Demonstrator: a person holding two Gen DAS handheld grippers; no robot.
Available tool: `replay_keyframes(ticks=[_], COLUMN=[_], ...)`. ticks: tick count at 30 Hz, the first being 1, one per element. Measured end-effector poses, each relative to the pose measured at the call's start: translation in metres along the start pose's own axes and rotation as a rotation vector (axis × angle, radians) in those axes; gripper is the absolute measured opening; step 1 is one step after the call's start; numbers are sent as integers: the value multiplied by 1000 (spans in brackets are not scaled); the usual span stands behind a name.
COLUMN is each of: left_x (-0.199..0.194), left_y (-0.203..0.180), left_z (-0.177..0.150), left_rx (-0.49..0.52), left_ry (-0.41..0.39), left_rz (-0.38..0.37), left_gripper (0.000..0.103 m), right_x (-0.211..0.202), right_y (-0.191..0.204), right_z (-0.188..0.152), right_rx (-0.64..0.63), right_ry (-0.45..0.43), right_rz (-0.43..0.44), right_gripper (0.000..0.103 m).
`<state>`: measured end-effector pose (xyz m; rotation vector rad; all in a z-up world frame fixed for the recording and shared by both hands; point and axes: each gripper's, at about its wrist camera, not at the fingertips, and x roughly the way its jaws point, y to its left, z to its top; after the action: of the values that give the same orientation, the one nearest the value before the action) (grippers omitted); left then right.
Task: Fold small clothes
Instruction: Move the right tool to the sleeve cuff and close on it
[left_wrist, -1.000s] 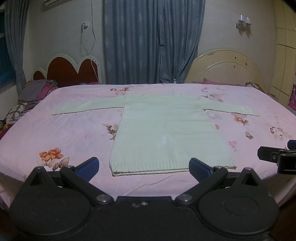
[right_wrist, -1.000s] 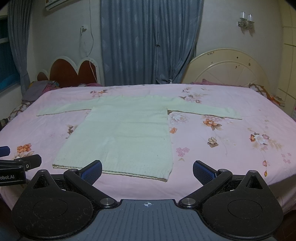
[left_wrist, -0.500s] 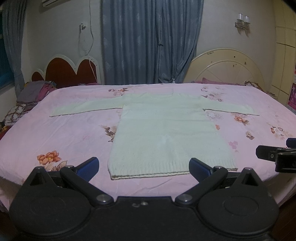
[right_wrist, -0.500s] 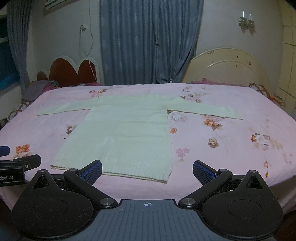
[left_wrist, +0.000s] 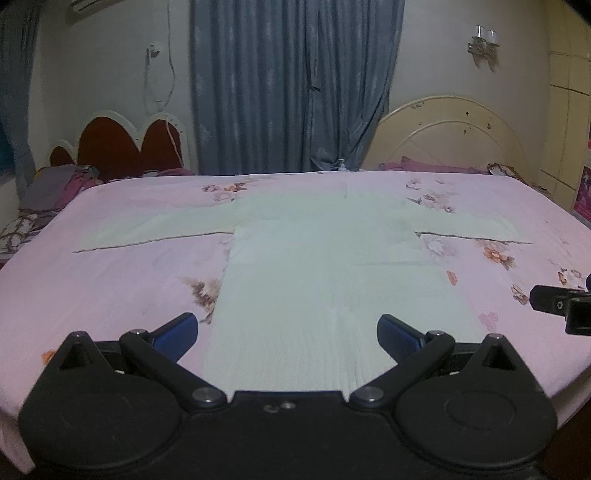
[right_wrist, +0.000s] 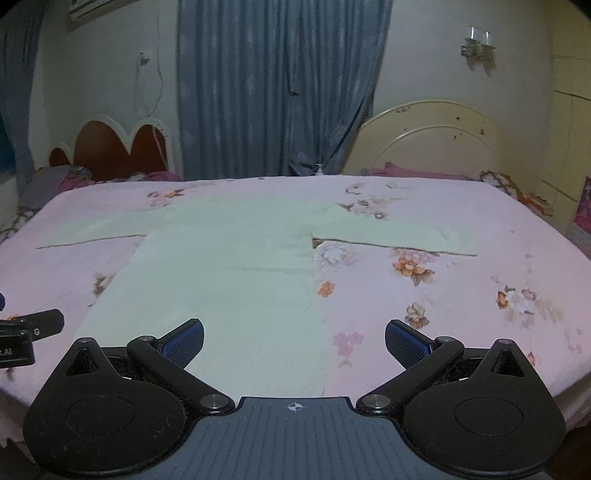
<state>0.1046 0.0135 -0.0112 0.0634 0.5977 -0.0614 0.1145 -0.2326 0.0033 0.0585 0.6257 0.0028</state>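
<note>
A pale green knitted sweater (left_wrist: 325, 273) lies flat on the pink floral bed sheet (left_wrist: 122, 288), both sleeves spread out sideways. It also shows in the right wrist view (right_wrist: 221, 273). My left gripper (left_wrist: 287, 332) is open and empty, over the sweater's bottom hem, whose edge is hidden behind the gripper body. My right gripper (right_wrist: 294, 341) is open and empty over the hem's right corner. The right gripper's tip shows at the left view's right edge (left_wrist: 554, 304), and the left gripper's tip at the right view's left edge (right_wrist: 33, 326).
A dark red scalloped headboard (left_wrist: 122, 144) and a cream arched headboard (left_wrist: 450, 136) stand behind the bed. Blue curtains (left_wrist: 291, 85) hang at the back. A pile of clothes (left_wrist: 55, 188) lies at the far left. The bed's near edge runs beneath both grippers.
Both grippers have moved forward over the bed. The sweater's hem, fully visible before, is now hidden under the gripper bodies. Both stay open.
</note>
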Motion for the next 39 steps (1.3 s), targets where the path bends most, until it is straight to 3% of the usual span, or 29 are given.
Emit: replay_keyframes(ticks=[8,14,18,21,30,31,32,33,39], left_x=[53,88,113,136,209,218,227,235,268], left_y=[0,0,-11,-25,-76,-84,-93,-102,-144], left_z=[37,55,60,64,94,99,104,109,120], left_rx=[78,69,51,47,31,27,27,31,49], left_ry=[16,38,75,126,171,175,176,174,198], left_rz=[-120,-152,-192,-183,-157,-145,-138,-135,-119], left_gripper=[103,103,103,103,103,103,103,103,103], right_x=[49,83,94,109,184,195,207,219,272], right_y=[-10,-33,-64,-93,-197,-211,-225,-241,-310], right_z=[41,62,71,76,94,96,98,100,96], right_rx=[62,144,204,254,383,397,417,446,557], right_ry=[-14,-21,-31,-19,-21,-16,1,18,53], right_rz=[-76,-127,-143,-153,-186,-194,-197,-202,-213], right_gripper=[103,103,103,103,102,94,64,54,53])
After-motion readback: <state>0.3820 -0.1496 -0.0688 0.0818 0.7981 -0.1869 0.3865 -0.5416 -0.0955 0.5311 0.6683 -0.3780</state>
